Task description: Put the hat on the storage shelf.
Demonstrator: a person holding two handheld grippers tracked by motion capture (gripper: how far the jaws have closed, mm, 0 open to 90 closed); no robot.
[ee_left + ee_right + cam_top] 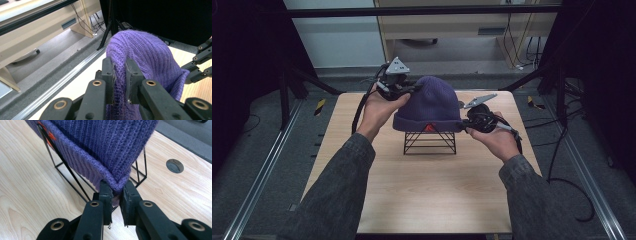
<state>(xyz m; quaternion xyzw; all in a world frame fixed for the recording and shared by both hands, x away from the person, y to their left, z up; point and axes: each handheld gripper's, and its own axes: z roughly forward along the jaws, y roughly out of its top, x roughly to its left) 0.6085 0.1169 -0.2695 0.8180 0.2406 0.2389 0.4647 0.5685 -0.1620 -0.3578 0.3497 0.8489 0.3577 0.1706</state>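
Nearest the high cam: two dark grey sleeves (337,195) coming in from bottom edge, L and R, over a light wood table (427,200).

L side: left hand (376,111) raised at table's far-left area, holding left gripper (412,89) w/ grey three-cornered plate on top, black cable hanging down by the wrist. In left gripper view the jaws stand together, clamped on a fold of the purple knit beanie (147,55) at its upper side; fabric pinched between the pads, bunched up above them. Beyond, L of beanie: grey floor, metal rail, beige cabinet (37,32).

Centre: beanie (430,105) sits over a black wire stand (430,141), around mid-table, a bit toward far edge. Crown rounded, cuff folded up, small red/orange tag (428,128) at cuff front, facing the person. Stand's legs visible below cuff, resting on table.

R side: right hand (498,142) lower than the L one, holding right gripper (464,121), plate tilted, cable trailing off to the R. In right gripper view jaws together, clamped on the beanie's cuff edge (117,183) at its corner; knit dips between the pads. Wire stand (67,170) runs under the cuff, just behind the jaws. Round grey plug (174,166) set in tabletop to the R, well apart from the beanie. Dark floor strip past table edge.
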